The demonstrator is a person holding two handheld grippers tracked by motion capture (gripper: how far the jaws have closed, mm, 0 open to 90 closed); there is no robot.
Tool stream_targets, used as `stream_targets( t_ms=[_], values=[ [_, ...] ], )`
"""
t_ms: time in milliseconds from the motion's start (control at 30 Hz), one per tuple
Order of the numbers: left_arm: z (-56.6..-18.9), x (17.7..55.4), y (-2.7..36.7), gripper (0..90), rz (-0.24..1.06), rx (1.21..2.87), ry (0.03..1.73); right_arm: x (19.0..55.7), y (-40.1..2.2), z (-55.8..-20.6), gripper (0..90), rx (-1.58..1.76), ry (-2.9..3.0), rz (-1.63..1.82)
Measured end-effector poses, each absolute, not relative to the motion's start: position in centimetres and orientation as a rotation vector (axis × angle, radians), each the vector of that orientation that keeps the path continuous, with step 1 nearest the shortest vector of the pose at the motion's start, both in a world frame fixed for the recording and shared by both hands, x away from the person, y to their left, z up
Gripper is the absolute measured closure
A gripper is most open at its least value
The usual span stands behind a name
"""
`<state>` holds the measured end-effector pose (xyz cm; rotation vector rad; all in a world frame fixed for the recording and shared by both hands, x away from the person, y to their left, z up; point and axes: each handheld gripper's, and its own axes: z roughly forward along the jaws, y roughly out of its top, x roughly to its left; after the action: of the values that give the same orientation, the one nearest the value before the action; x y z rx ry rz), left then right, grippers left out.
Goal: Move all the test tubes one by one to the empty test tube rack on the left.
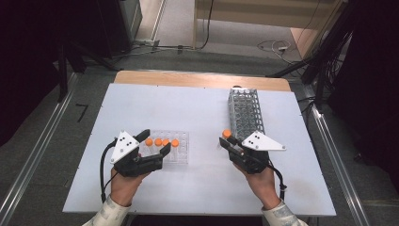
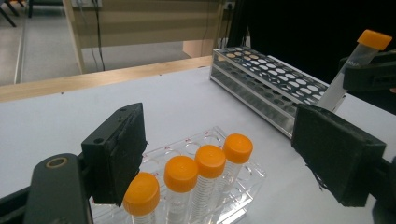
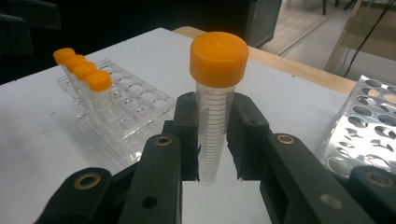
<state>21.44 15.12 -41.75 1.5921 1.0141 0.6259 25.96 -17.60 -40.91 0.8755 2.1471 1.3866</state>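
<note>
A transfer step is judged to be in hand: one capped tube (image 3: 215, 112) is clamped upright between the jaws of the right claw (image 1: 234, 146), just beside the near end of the metal rack (image 1: 245, 113), which is taken here as the landmark. The tube is clear, marked with fine graduation lines and closed by an orange screw cap. The next move is likely to call for the tube to be carried over a chosen hole and lowered straight. Well to the left of the metal rack, the left claw (image 1: 157, 140) is held open around a clear plastic rack (image 1: 181, 153) on the bench (image 1: 197, 117), where four like tubes (image 2: 194, 186) stand in a row, untouched by the pads.
</note>
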Motion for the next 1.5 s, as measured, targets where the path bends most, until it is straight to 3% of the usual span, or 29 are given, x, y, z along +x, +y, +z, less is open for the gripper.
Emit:
stream_targets(
  t_ms=[967,1500],
  values=[
    [-41.8,21.0,14.0,18.3,0.586,1.612,0.965,25.0,-15.0,-42.4,72.2,0.816,2.246,1.375],
    [-42.2,20.4,12.2,23.3,0.548,1.626,0.893,24.6,-13.6,-43.5,72.2,0.78,2.31,1.36]
  ],
)
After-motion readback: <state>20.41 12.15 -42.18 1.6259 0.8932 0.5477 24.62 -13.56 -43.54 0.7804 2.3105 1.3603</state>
